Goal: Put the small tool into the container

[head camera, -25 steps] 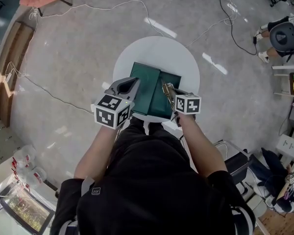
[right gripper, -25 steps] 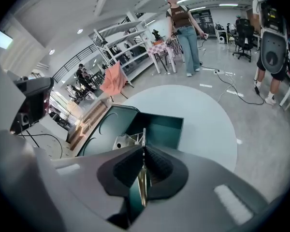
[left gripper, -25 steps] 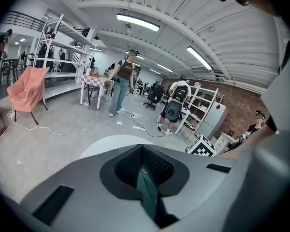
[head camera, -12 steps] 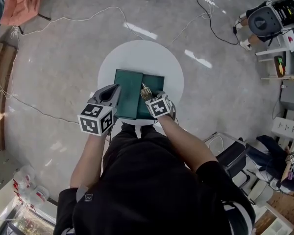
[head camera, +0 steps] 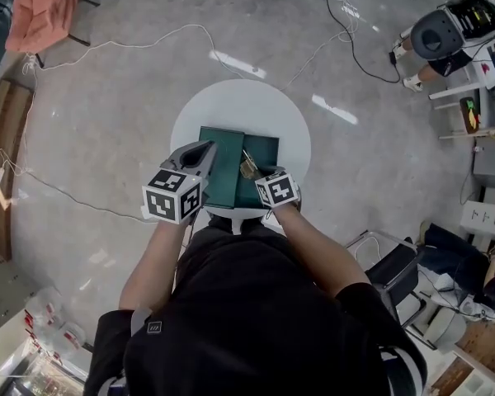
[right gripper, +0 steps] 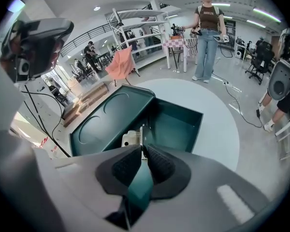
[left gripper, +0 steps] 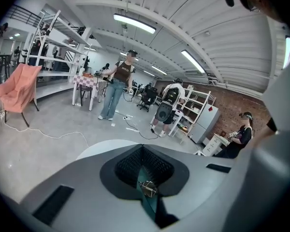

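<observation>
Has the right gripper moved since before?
Yes, slightly left. The right gripper had its cube past the right edge of the green box; now over it.

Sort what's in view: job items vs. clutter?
Job: small tool, held in the right gripper; green container, open on the round table.
Lying about: floor cable; pink chair; shelving.

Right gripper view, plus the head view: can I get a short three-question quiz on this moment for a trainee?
1. True or false: the container is closed.
2. Pick one. The right gripper is: A) open and empty; B) shut on the small tool; C) lying on the floor.
3. Fill in: the container stands on a round white ___.

Key: 1 false; 2 B; 3 table.
</observation>
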